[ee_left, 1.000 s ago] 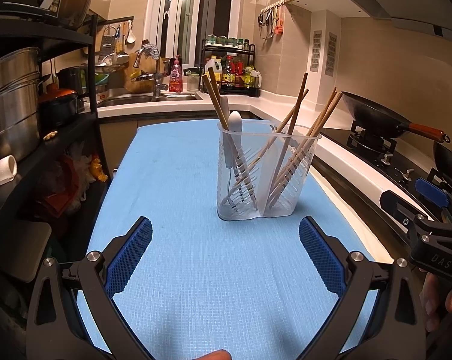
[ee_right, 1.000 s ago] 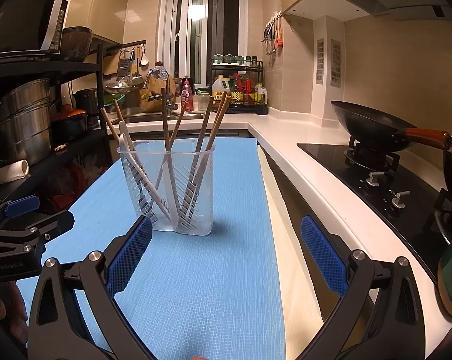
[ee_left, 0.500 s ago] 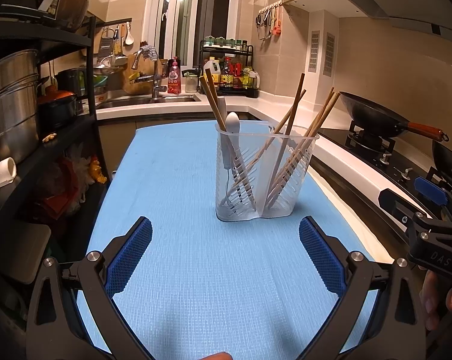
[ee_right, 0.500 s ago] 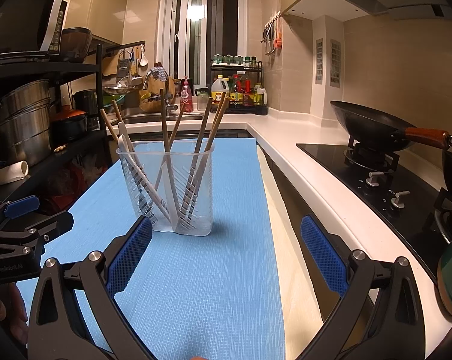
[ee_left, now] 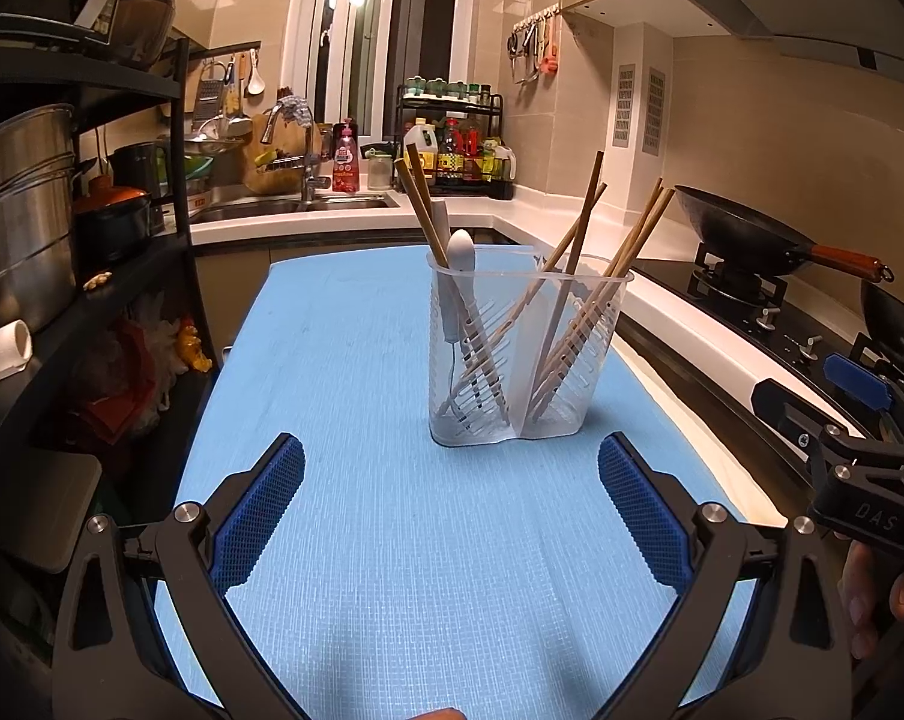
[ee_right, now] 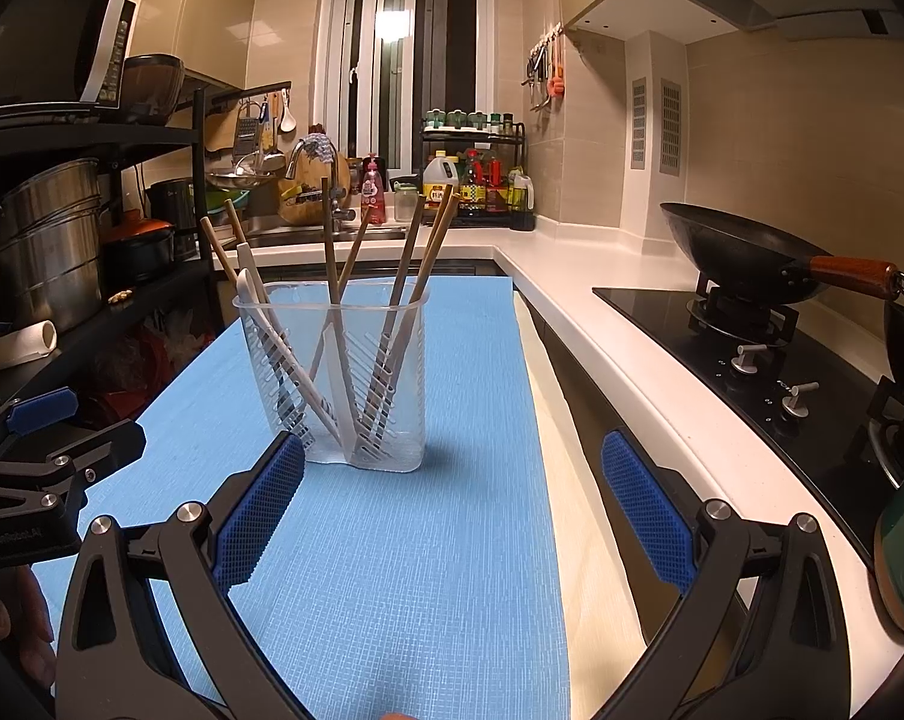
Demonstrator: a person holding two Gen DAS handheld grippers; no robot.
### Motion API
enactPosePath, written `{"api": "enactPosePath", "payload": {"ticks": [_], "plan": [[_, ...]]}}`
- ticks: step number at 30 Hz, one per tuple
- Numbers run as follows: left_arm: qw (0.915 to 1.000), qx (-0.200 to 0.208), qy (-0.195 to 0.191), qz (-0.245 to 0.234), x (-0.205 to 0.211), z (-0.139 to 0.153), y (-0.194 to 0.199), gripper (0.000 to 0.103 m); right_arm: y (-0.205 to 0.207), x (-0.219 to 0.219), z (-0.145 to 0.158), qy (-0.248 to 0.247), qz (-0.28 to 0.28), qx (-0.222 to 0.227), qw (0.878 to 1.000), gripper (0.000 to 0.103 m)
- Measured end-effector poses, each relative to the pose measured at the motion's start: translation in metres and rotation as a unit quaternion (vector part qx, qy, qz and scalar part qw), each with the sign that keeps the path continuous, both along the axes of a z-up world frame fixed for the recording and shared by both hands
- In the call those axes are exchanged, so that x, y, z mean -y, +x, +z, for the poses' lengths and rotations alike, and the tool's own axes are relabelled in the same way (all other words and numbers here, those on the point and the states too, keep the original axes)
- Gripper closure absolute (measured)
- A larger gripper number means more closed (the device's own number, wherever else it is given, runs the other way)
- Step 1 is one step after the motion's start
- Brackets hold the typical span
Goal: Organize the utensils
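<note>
A: What is closest in?

B: The left tongs [ee_left: 451, 507] hang over the blue mat [ee_left: 392, 540] with the jaws spread wide and nothing between the blue pads. The right tongs [ee_right: 452, 507] are just as wide apart and just as bare, over the mat's right edge and the cream strip beside it.

A: Where is the holder?

B: The clear plastic holder [ee_left: 521, 354] stands upright on the mat just ahead of the left tongs, a little right of their middle. From the right tongs it sits ahead and to the left, its base just beyond the left pad. Neither pair touches it.

A: What is inside?

B: A wall down the middle splits it in two. In the left tongs' view, the left half holds a white spoon [ee_left: 461, 276] and some wooden chopsticks [ee_left: 419, 210] leaning left. The right half holds more chopsticks [ee_left: 638, 240], fanned out to the right. All of them stick up past the rim.

A: And further off?

B: To the right of the tongs a black wok [ee_right: 734, 255] with a reddish handle sits on the stove [ee_right: 752, 348]. To the left stand big steel pots [ee_right: 50, 240] on a black rack. At the far end are a sink [ee_left: 296, 207] and a rack of bottles [ee_right: 476, 189].
</note>
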State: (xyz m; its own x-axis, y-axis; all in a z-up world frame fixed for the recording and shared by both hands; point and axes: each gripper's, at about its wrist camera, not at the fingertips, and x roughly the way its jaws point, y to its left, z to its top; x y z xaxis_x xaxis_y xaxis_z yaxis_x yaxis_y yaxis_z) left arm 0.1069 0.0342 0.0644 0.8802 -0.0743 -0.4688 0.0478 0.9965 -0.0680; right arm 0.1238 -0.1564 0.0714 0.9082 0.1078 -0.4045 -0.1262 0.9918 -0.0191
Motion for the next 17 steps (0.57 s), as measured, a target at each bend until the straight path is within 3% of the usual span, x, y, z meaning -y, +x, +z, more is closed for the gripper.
{"api": "enactPosePath", "payload": {"ticks": [17], "plan": [[1.0, 0.002, 0.006, 0.002, -0.001, 0.0003, 0.0003, 0.008, -0.0003, 0.001, 0.0002, -0.003, 0.001, 0.001, 1.0, 0.005]]}}
